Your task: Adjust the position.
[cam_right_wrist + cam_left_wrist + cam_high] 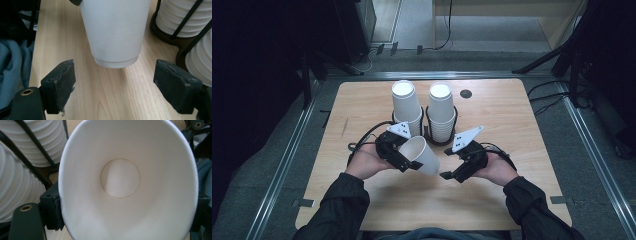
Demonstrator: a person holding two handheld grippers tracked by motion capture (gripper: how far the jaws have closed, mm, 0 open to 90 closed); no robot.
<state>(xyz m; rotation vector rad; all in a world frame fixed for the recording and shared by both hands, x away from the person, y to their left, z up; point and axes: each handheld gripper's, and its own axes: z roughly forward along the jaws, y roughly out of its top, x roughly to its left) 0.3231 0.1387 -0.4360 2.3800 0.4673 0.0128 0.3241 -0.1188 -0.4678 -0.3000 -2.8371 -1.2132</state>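
A single white paper cup (pixel 422 155) is tipped on its side above the wooden table (pixel 362 110), its mouth toward my left gripper (pixel 408 152). That gripper is shut on the cup's rim. In the left gripper view I look straight into the cup (pixel 120 177), with a black pad (pixel 53 210) pressed against its left edge. My right gripper (pixel 447 164) is open just right of the cup's base. In the right gripper view, the cup's base (pixel 115 32) hangs beyond the gripper (pixel 115 82), and its pads (pixel 60 82) are wide apart and clear of the cup.
Two tall stacks of upside-down white cups (pixel 407 107) (pixel 441 110) stand in a black wire holder (pixel 428 131) just behind the hands. A small black round spot (pixel 466 93) marks the table's far side. Bare wood lies in front of the forearms.
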